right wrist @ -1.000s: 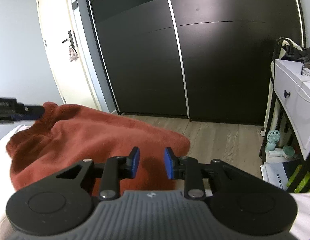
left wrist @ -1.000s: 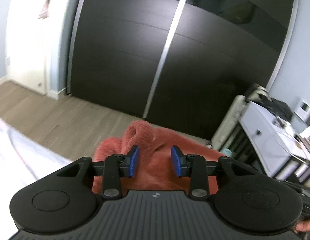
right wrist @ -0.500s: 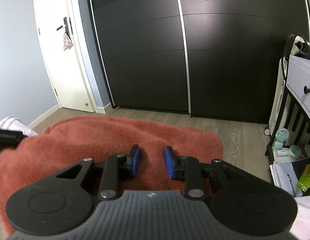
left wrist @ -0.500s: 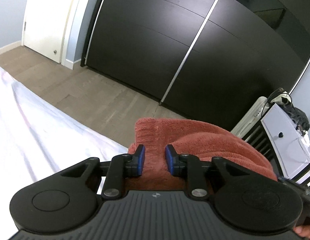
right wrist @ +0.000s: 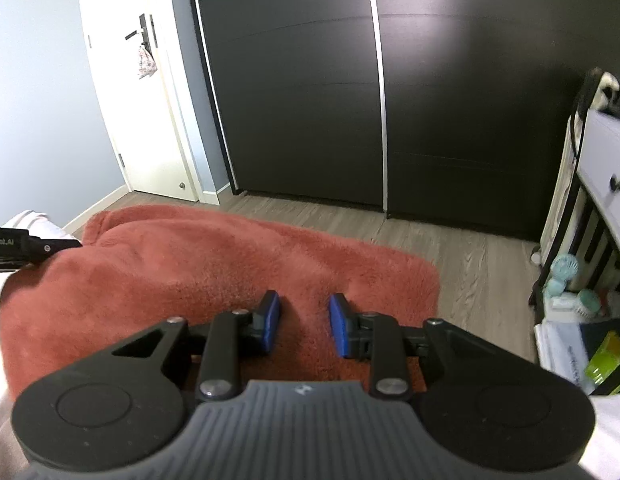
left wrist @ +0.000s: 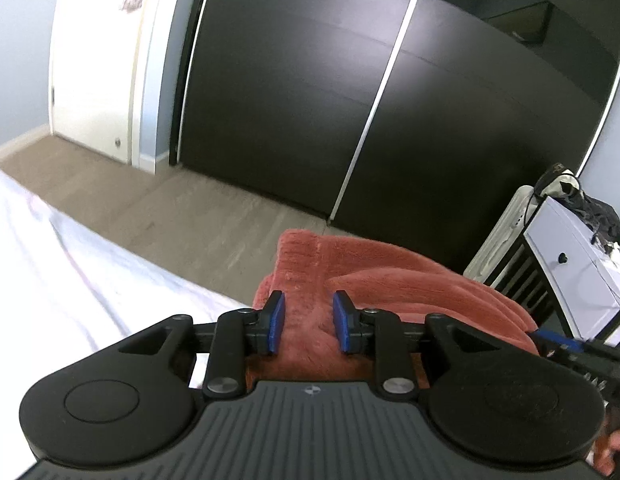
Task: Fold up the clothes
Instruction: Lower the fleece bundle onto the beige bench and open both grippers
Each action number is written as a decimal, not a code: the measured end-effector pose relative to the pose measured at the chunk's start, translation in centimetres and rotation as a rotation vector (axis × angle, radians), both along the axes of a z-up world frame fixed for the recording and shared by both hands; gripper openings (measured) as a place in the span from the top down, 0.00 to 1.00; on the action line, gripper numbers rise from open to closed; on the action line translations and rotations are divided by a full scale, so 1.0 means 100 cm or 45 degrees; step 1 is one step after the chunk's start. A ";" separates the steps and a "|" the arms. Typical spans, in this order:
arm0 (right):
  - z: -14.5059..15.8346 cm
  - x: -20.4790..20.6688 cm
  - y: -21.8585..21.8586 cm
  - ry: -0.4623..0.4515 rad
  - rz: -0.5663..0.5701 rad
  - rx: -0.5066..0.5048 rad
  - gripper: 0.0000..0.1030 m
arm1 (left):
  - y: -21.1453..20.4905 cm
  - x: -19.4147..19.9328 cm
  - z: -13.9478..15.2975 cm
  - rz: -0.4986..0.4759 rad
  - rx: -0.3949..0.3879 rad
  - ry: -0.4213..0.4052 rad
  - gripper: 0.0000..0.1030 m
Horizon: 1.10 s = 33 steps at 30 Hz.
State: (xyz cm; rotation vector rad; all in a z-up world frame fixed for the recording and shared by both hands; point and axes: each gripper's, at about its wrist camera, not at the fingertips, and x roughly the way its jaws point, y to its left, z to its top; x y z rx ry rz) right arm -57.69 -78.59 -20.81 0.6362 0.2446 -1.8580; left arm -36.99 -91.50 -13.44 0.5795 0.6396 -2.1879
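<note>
A fluffy rust-red garment [left wrist: 390, 272] lies on the white bed sheet [left wrist: 62, 280] near the bed's edge; it also shows in the right wrist view [right wrist: 214, 264]. My left gripper [left wrist: 308, 322] holds a thick fold of the garment between its blue pads [left wrist: 276, 320]. My right gripper [right wrist: 302, 324] grips the garment's other end with fabric between its pads [right wrist: 339, 328]. The left gripper's body shows at the left edge of the right wrist view [right wrist: 26, 246].
A dark sliding wardrobe [right wrist: 390, 100] fills the far wall, with a white door [right wrist: 126, 80] to its left. Wood floor [right wrist: 470, 248] lies beyond the bed. A white drawer unit [left wrist: 578, 260] and a shelf with small items [right wrist: 570, 292] stand at the right.
Both grippers have carried the garment forward and lowered it. The left gripper's jaws narrowed from a wider gap onto the fabric fold.
</note>
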 end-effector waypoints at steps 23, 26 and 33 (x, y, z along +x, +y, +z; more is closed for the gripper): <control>-0.027 0.053 0.090 0.002 0.115 0.086 0.58 | 0.055 -0.002 -0.006 -0.089 -0.054 -0.201 0.72; -0.009 0.049 0.108 -0.041 0.104 0.056 0.56 | 0.070 0.008 0.015 -0.080 -0.058 -0.186 0.71; 0.043 0.056 0.169 -0.044 0.069 -0.043 0.25 | 0.137 0.023 0.067 -0.087 -0.223 -0.259 0.53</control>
